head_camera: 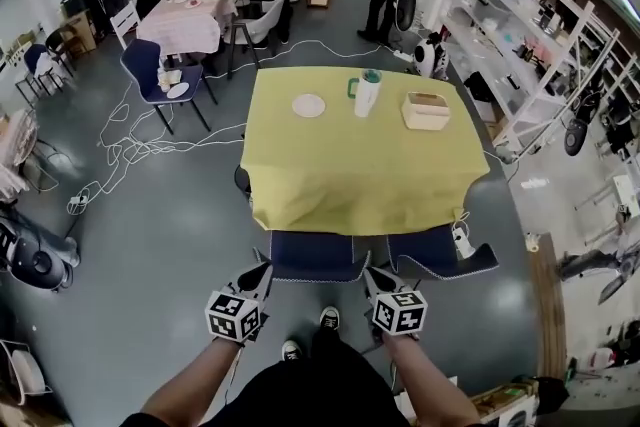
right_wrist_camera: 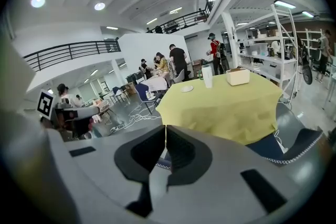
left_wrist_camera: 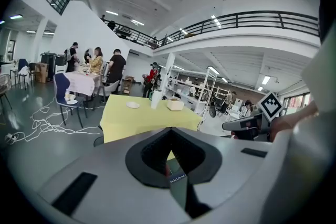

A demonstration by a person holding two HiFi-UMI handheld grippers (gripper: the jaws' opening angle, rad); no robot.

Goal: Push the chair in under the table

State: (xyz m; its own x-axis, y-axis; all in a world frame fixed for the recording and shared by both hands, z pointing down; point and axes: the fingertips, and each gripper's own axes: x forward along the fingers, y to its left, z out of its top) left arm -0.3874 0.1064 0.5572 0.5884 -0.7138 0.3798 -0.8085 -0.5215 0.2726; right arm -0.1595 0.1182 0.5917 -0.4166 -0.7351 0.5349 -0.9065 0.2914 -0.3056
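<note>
A blue chair (head_camera: 312, 258) stands at the near edge of the table (head_camera: 330, 175), which wears a yellow cloth, its seat partly under the cloth. My left gripper (head_camera: 263, 270) is shut and empty at the chair back's left corner. My right gripper (head_camera: 371, 274) is shut and empty at its right corner. In the left gripper view the closed jaws (left_wrist_camera: 170, 129) point at the table (left_wrist_camera: 131, 120), with the chair's stitched edge (left_wrist_camera: 177, 179) showing below them. The right gripper view shows the same: shut jaws (right_wrist_camera: 165, 127) and the stitched edge (right_wrist_camera: 161, 165). Whether the tips touch the chair is unclear.
A second blue chair (head_camera: 442, 253) stands just right of the first. On the table are a white plate (head_camera: 309, 105), a white jug (head_camera: 367, 93) and a box (head_camera: 426, 110). Cables (head_camera: 130, 143) lie on the floor at left. People stand around a far table (head_camera: 185, 15); shelves (head_camera: 540, 45) line the right.
</note>
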